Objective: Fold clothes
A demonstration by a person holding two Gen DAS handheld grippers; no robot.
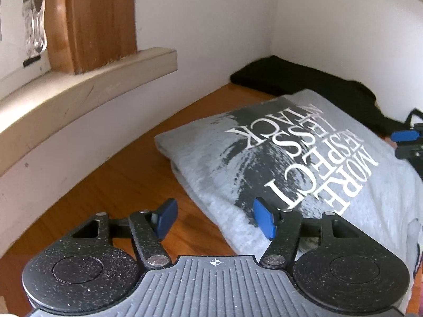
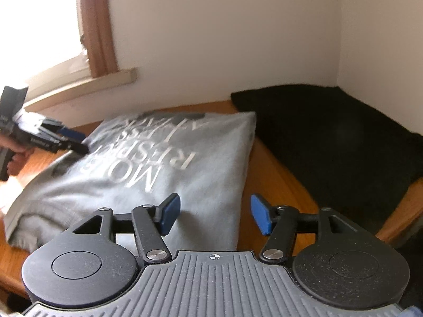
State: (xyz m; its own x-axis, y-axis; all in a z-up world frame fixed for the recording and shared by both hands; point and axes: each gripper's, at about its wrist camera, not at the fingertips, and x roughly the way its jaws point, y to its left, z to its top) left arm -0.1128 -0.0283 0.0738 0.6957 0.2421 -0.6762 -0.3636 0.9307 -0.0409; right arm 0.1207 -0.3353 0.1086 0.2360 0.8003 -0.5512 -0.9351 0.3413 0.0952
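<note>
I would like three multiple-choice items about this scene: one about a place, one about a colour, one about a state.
1. Where does the black garment lie?
A. In the corner, against the walls
B. On the window sill
C. On top of the grey shirt

2. What colour are the gripper pads?
A. Red
B. Blue
C. White

3. How is the grey shirt?
A. Hanging up
B. Folded, print upward
C. Spread out flat

Answers:
1 A: the black garment fills the wall corner.
2 B: the left gripper has blue pads.
3 B: the grey shirt lies doubled, lettering showing.
</note>
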